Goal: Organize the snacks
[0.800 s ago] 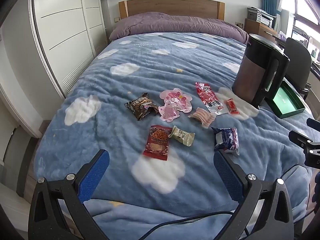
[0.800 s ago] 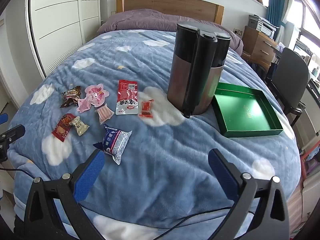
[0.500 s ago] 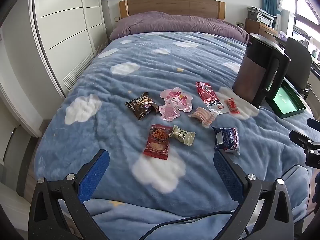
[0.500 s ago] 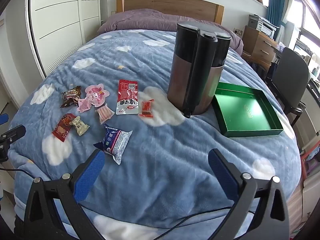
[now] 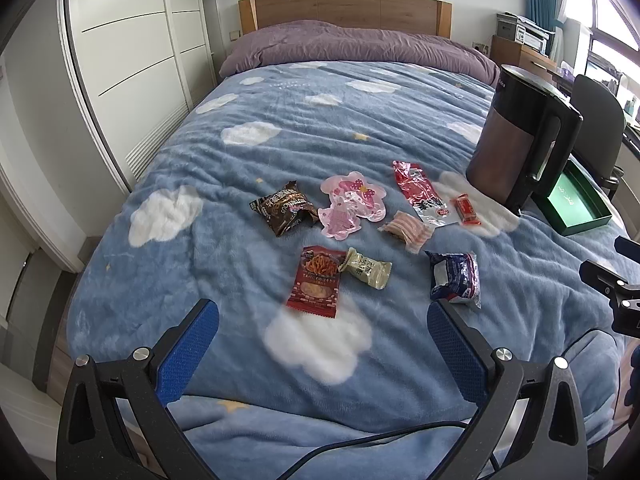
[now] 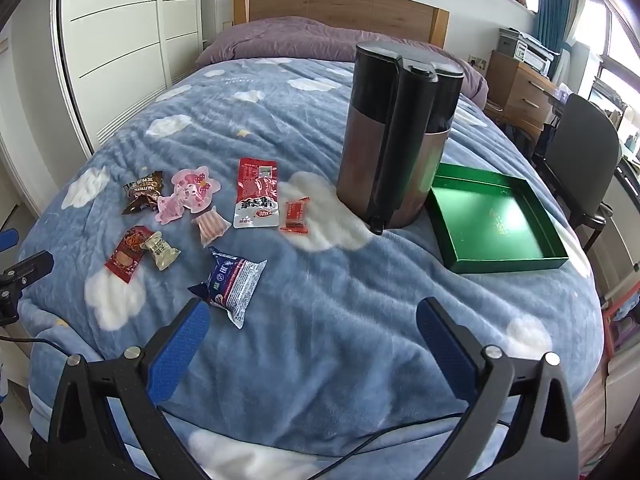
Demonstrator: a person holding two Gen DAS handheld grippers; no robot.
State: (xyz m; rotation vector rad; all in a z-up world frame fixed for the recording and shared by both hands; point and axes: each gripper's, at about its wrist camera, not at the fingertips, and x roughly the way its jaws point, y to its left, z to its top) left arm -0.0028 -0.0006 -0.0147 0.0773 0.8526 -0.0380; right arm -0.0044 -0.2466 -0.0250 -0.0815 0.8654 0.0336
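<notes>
Home bedroom, bed [image 5: 320,128] with wooden headboard [image 5: 344,10], white wardrobe [image 5: 132,60]

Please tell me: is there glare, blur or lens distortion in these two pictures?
Left wrist view: sharp, but the fisheye bends the wardrobe lines and darkens the corners. Right wrist view: window light makes a bright glare on the floor of the green tray; the bed edges curve strongly.

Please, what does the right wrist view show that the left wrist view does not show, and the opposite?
Only the right wrist view shows the whole inside of the green tray, which is empty, and the wooden drawer unit by the window. Only the left wrist view shows the floor strip beside the wardrobe. Both show the dark kettle standing beside the tray, all the snack packets on the blue blanket, such as the pink packet, and an open, empty tool: left tool, right tool.
</notes>
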